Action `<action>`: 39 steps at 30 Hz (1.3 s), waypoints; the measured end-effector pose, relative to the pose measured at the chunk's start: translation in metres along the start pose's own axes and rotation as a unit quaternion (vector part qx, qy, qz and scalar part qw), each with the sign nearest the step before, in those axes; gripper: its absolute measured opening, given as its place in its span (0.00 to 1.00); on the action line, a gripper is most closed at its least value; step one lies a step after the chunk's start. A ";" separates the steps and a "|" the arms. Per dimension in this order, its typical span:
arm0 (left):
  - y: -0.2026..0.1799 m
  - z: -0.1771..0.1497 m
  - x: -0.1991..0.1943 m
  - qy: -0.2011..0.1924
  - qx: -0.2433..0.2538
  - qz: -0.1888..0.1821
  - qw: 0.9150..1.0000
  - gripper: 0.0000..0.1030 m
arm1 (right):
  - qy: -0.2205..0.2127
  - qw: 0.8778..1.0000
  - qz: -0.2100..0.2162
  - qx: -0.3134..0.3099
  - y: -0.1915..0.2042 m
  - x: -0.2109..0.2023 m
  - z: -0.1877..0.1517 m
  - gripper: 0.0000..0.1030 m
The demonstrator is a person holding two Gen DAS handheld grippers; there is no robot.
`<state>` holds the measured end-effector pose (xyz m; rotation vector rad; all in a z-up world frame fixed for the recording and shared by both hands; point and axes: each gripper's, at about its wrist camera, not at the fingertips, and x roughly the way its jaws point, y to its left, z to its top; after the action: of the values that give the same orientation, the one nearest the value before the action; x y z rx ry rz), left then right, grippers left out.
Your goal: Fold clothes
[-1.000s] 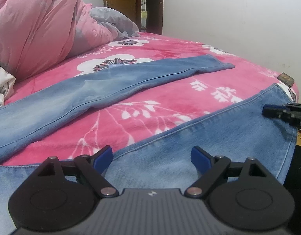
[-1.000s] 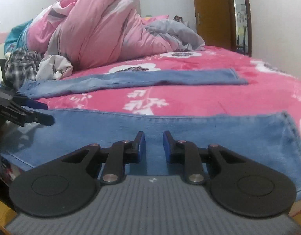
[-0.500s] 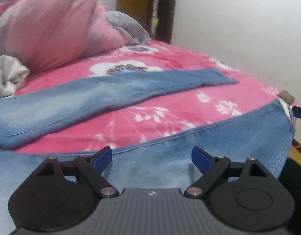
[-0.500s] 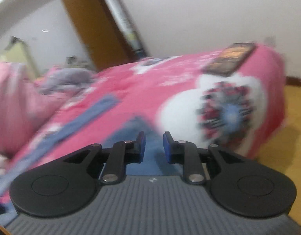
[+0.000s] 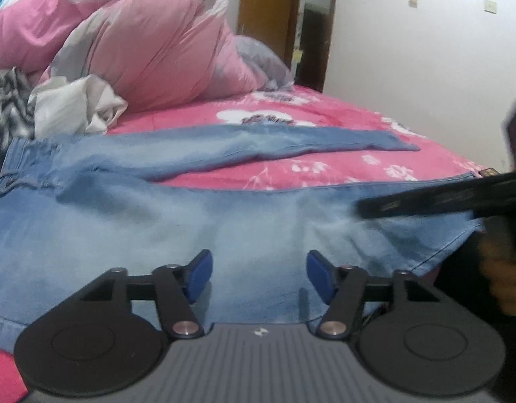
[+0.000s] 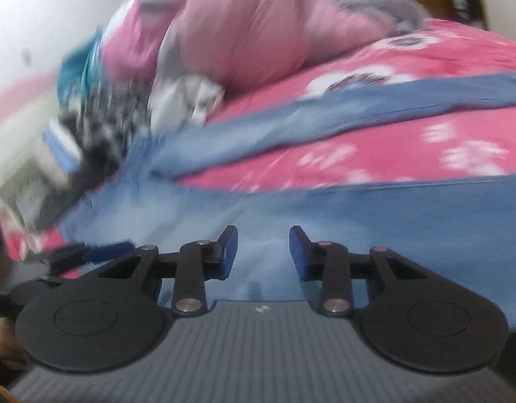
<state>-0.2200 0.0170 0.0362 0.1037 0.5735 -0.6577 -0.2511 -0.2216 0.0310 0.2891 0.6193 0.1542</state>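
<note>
Jeans (image 5: 163, 215): light-blue denim, spread flat on the pink floral bedspread (image 5: 325, 174); near leg lies across the front edge of the bed, far leg (image 5: 258, 144) runs apart from it, bedspread showing between the two.
Progress: no fold visible; legs not yet brought together. Judged as the very start, with leg-on-leg and lengthwise folds all left to do.
Left gripper (image 5: 256, 277): jaws have just been closing, yet stand apart over the near leg; nothing pinched between the blue pads, so released.
Right gripper (image 6: 263, 252): jaws have just been opening; a clear gap between the pads, denim below them but not clamped, so released.
Left wrist view only: waistband end (image 5: 16, 164) at the left; hem of the near leg (image 5: 459, 231) at the right bed edge; the right gripper's black fingers reach in over that hem; doorway (image 5: 311, 30) behind.
Right wrist view only: heavily blurred; the left gripper's blue-tipped fingers enter low at the left; teal cloth (image 6: 76, 63) in the pile.
Both views: pink duvet heap (image 5: 150, 37), white garment (image 5: 73, 107) and checked garment (image 5: 6, 100) beyond the jeans, not yet handled.
</note>
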 end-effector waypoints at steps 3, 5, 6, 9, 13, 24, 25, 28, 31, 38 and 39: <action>-0.009 -0.007 0.009 -0.005 0.019 0.000 1.000 0.45 | 0.018 0.998 -0.044 -0.036 0.016 0.027 -0.009 0.31; -0.015 -0.016 0.017 0.013 0.028 0.001 1.000 0.34 | 0.013 0.995 -0.063 -0.074 0.030 0.026 -0.022 0.31; -0.015 -0.021 0.013 0.010 0.031 -0.002 0.999 0.35 | 0.014 0.993 -0.069 -0.092 0.034 0.020 -0.028 0.31; -0.015 -0.035 -0.002 0.004 0.042 -0.012 0.999 0.35 | 0.029 0.989 -0.075 -0.124 0.042 -0.004 -0.049 0.31; -0.004 -0.042 -0.025 -0.001 0.028 -0.029 0.999 0.33 | 0.072 0.986 -0.079 -0.131 0.044 -0.028 -0.065 0.29; 0.047 -0.019 -0.020 -0.010 -0.052 0.046 0.998 0.32 | 0.030 0.989 -0.007 -0.145 0.078 0.042 -0.017 0.25; 0.055 -0.022 -0.018 0.002 -0.067 0.059 0.996 0.32 | 0.043 0.988 -0.008 -0.145 0.079 0.051 -0.020 0.25; 0.078 -0.037 -0.032 0.009 -0.114 0.055 0.992 0.21 | 0.053 0.987 -0.006 -0.149 0.077 0.038 -0.033 0.25; 0.090 -0.044 -0.049 0.005 -0.134 0.069 0.989 0.20 | 0.077 0.987 0.001 -0.144 0.075 0.023 -0.040 0.25; 0.119 -0.028 -0.055 -0.036 -0.121 0.114 0.985 0.28 | 0.033 0.985 0.046 -0.165 0.118 0.052 0.005 0.23; 0.124 -0.027 -0.053 -0.031 -0.124 0.127 0.984 0.28 | 0.027 0.983 0.056 -0.173 0.131 0.064 0.009 0.23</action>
<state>-0.1917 0.1510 0.0312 -0.0763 0.5665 -0.3365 -0.2015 -0.0851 0.0438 -0.0181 0.6177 0.3740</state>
